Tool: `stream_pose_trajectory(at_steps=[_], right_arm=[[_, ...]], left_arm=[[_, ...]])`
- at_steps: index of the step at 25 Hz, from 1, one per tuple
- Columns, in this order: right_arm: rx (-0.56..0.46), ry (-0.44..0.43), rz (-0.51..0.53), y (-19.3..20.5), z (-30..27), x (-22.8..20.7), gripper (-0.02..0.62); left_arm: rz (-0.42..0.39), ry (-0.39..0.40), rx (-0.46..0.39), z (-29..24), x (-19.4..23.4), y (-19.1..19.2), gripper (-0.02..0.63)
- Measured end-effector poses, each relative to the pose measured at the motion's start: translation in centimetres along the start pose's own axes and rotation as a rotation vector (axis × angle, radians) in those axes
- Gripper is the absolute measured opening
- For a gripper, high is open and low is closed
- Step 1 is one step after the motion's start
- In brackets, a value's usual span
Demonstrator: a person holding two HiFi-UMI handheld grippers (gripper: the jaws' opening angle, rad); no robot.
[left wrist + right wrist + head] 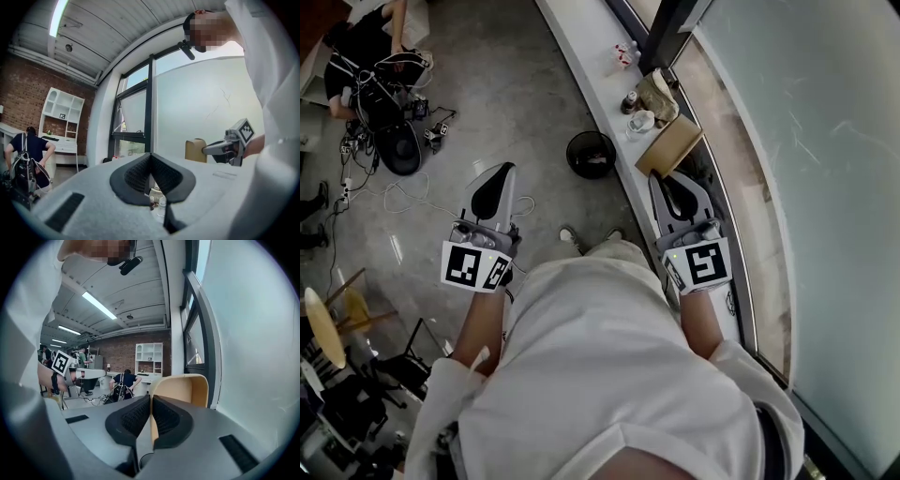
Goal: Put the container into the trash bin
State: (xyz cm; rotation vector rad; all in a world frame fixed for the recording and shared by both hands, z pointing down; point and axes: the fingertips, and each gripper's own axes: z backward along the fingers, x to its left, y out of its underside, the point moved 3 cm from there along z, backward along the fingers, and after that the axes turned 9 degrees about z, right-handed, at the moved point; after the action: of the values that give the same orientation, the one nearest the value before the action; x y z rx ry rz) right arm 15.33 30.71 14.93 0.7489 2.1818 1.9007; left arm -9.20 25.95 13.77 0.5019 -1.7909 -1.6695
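Fingers (166, 420) of the right gripper (659, 180) pinch the wall of a tan takeaway container (668, 145), held above the white worktop (586, 52). The left gripper (504, 173) has its fingers pressed together, empty. A black trash bin (591, 155) stands on the floor beside the worktop.

text: none legible | labels: none | numbers: none

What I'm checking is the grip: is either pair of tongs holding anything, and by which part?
The right tongs pinch the tan container by the edge of one wall. The left tongs are shut on nothing.
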Motion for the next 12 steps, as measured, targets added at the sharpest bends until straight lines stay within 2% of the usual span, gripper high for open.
stream_pose_trajectory(at_steps=[6, 12], right_arm=[[0.023, -0.015, -0.039, 1.6, -2.1, -0.6, 0.02], [0.146, -0.004, -0.06, 3.9, -7.7, -0.6, 0.02]], left_arm=[[0.019, 0.003, 0.04, -2.3, 1.1, 1.6, 0.017], [0.073, 0.071, 0.058, -7.4, 7.0, 3.3, 0.017]])
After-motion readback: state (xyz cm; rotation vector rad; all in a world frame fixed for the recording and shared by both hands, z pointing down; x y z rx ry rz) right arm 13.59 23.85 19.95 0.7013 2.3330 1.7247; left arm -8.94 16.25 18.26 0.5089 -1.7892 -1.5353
